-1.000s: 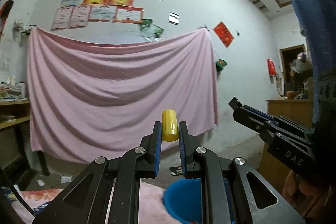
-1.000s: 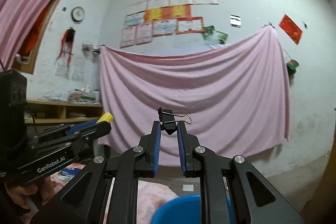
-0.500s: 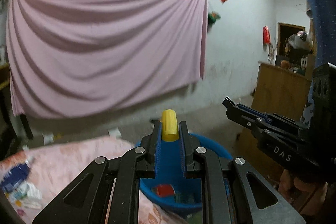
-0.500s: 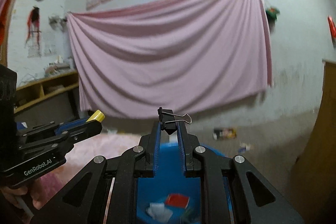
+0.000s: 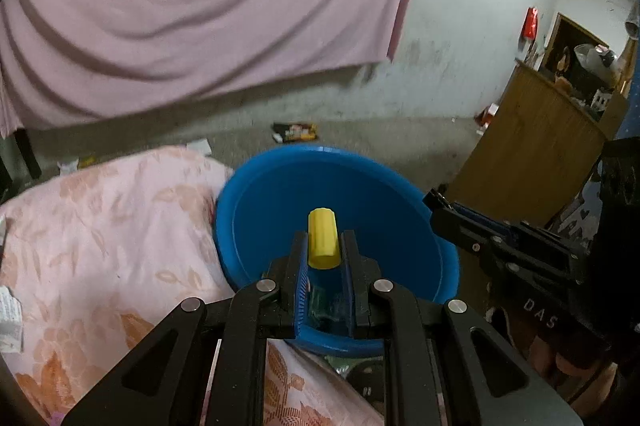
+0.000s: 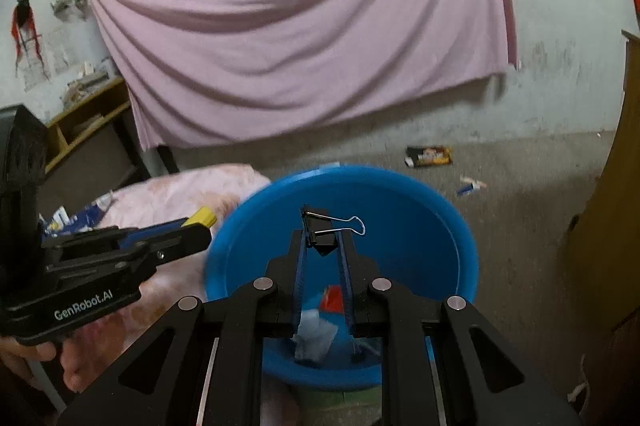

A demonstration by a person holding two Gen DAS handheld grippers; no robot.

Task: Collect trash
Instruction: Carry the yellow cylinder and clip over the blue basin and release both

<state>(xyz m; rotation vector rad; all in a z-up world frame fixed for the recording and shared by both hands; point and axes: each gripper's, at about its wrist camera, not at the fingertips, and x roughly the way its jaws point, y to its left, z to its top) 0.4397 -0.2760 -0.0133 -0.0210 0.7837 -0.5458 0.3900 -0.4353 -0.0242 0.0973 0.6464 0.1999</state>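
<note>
Grippers both hung over the basin [image 5: 280,186]: left gripper [image 5: 323,246] pinched a yellow cap [image 5: 323,243], right gripper [image 6: 323,242] pinched a binder clip [image 6: 320,240] at its fingertips.

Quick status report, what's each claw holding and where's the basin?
Left claw shut on yellow cap. Right claw shut on binder clip. Both over blue basin. Nothing blocking.

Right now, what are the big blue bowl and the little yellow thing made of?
The blue basin looks like plastic: smooth, evenly coloured, faintly shiny. The yellow cap in the left gripper also seems plastic: matte, ridged, solid yellow. That's my guess from looks.
</note>
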